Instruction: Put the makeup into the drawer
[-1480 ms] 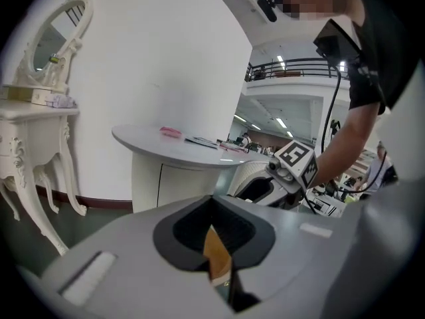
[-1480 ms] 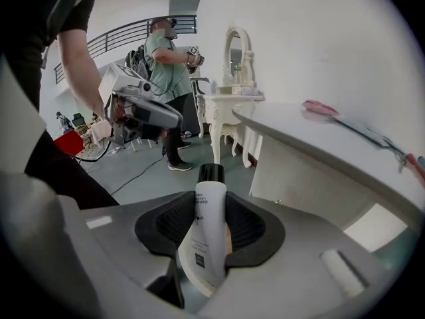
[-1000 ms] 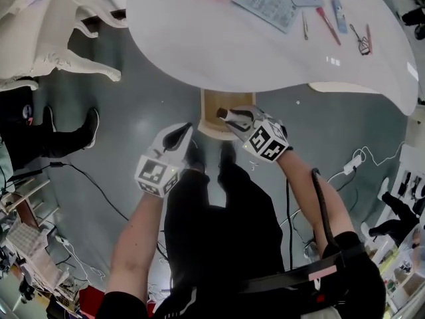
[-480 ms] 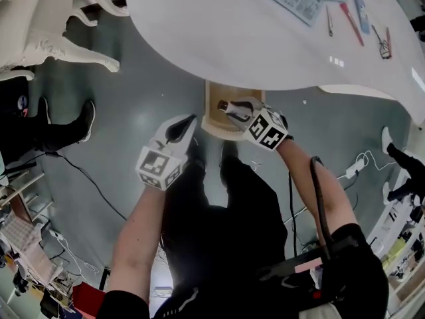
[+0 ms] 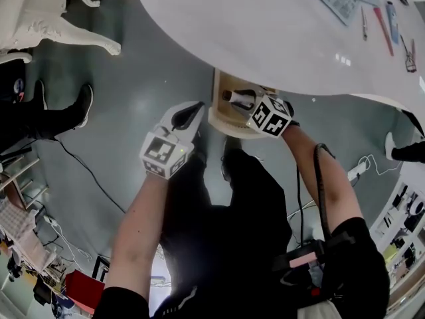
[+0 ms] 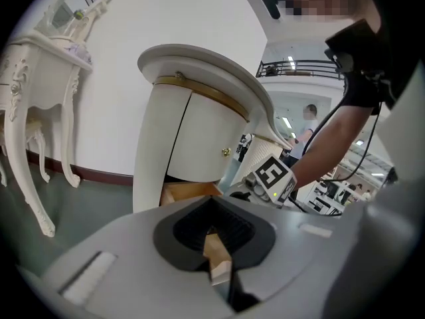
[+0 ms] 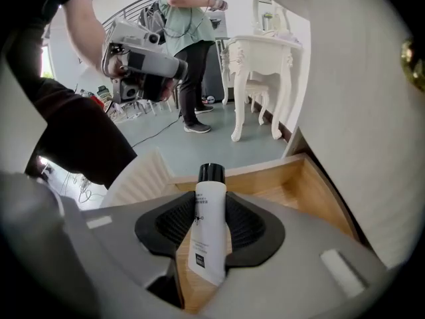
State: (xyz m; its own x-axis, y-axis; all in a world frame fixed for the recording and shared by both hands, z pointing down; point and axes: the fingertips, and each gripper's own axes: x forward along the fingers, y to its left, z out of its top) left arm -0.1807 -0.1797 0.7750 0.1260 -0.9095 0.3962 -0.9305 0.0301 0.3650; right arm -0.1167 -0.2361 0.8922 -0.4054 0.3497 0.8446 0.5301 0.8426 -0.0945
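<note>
The makeup is a white bottle [image 7: 208, 224] with a black cap, and my right gripper [image 7: 210, 230] is shut on its body. In the head view the bottle [image 5: 238, 98] lies cap to the left over the open wooden drawer [image 5: 224, 119], which juts out from under the white table [image 5: 265, 32]. The right gripper view shows the drawer's inside [image 7: 292, 185] just beyond the bottle. My left gripper [image 5: 192, 111] hovers left of the drawer's front, jaws together with nothing between them [image 6: 214, 234]. From it I see the drawer [image 6: 189, 193] and the right gripper's marker cube [image 6: 270, 177].
Booklets, pens and small tools lie on the table's far right [image 5: 372, 12]. A white carved chair [image 5: 60, 25] and a bystander's black shoes [image 5: 66, 111] are on the grey floor at the left, with cables [image 5: 86, 171] trailing. A white dressing table [image 6: 40, 78] stands by the wall.
Both grippers have sunk toward the drawer. The right one has carried the bottle from the drawer's front edge to over its inside. The left stays shut beside it.
</note>
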